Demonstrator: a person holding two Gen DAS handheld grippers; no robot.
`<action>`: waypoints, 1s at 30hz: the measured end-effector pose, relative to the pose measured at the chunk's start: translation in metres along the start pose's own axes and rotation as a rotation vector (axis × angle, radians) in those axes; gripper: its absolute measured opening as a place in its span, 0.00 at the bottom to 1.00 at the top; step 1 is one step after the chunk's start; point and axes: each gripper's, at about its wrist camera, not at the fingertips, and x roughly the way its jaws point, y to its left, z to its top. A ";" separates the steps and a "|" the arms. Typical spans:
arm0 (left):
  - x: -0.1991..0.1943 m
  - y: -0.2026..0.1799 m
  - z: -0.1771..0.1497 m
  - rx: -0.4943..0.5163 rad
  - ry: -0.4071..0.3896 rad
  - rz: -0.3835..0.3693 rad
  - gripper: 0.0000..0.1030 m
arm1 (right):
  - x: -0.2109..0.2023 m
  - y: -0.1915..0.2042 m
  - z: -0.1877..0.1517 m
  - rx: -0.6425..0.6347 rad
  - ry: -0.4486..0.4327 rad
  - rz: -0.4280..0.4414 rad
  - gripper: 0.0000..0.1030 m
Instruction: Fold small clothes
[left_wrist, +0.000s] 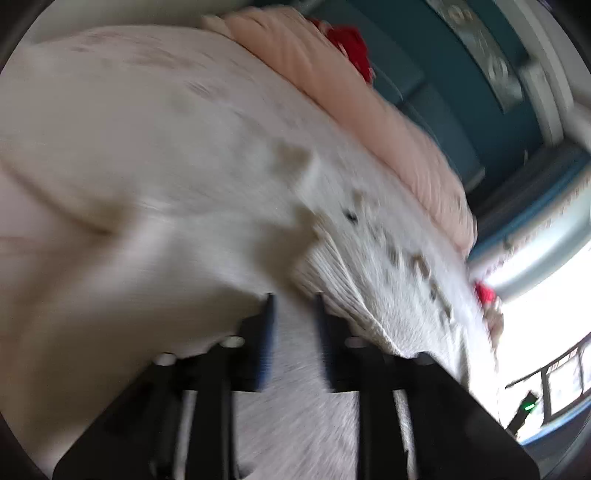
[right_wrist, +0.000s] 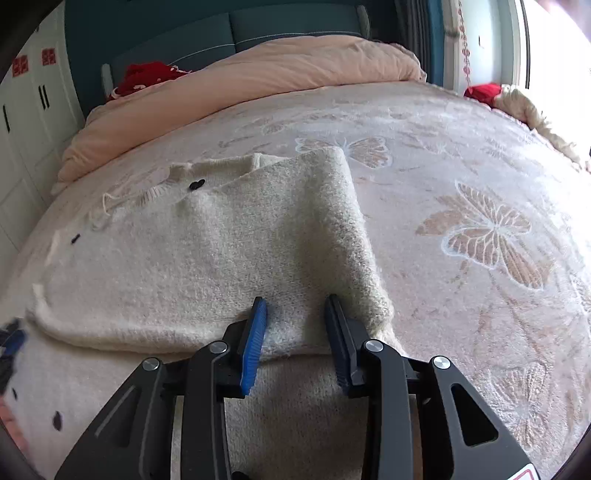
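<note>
One cream knit sweater (right_wrist: 207, 254) lies flat on the bed (right_wrist: 461, 155), and the coming fold turns on where its near hem sits: directly in front of the right gripper (right_wrist: 295, 306), whose jaws stand parted with the hem's folded-over right portion lying in the gap, not pinched. The garment's long axis runs from that hem away toward the collar near a small black button (right_wrist: 197, 184), with the body spreading off to the left. In the left wrist view, heavily blurred, the left gripper (left_wrist: 293, 299) also shows a gap between its jaws, over pale knit; whether they touch the fabric I cannot tell. The right side looks the better placed to lift the hem. Beneath is a pale bedspread with butterfly motifs (right_wrist: 487, 240); beyond, a peach duvet (right_wrist: 258, 74), a red item (right_wrist: 147, 75), a teal headboard (right_wrist: 236, 29), white cupboards (right_wrist: 26, 122) and a bright window at right.
</note>
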 end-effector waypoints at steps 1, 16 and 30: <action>-0.025 0.019 0.009 -0.051 -0.051 0.008 0.47 | 0.003 0.002 0.000 -0.005 0.001 -0.005 0.31; -0.151 0.245 0.163 -0.484 -0.351 0.440 0.72 | 0.010 0.018 -0.006 -0.054 -0.032 -0.063 0.33; -0.128 -0.029 0.175 0.121 -0.320 0.143 0.09 | 0.014 0.018 -0.009 -0.052 -0.053 -0.066 0.34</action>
